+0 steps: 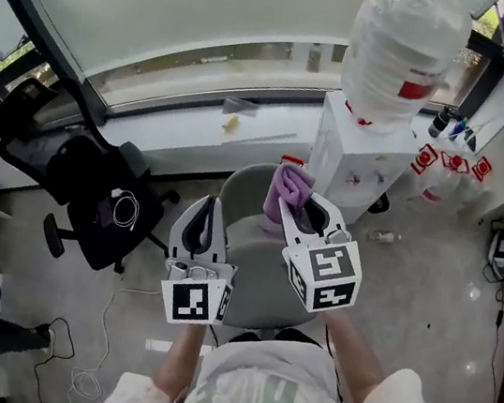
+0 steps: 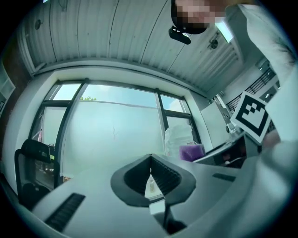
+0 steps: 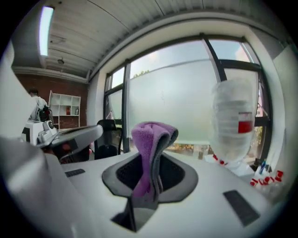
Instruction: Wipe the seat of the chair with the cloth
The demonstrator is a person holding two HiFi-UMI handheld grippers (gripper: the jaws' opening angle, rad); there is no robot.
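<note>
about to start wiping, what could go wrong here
1. The cloth sits bunched in the right gripper, so hard plastic, not cloth, may rub the seat.
2. The dispenser stands close beside the seat; a wide stroke could bump it.

No readable text showing in any view.
Water bottle (image 1: 401, 39) is carrying a red label (image 1: 419, 86), print blurring out; left marker cube (image 1: 191, 301) and right marker cube (image 1: 327, 276) are showing only black-and-white patterns.
</note>
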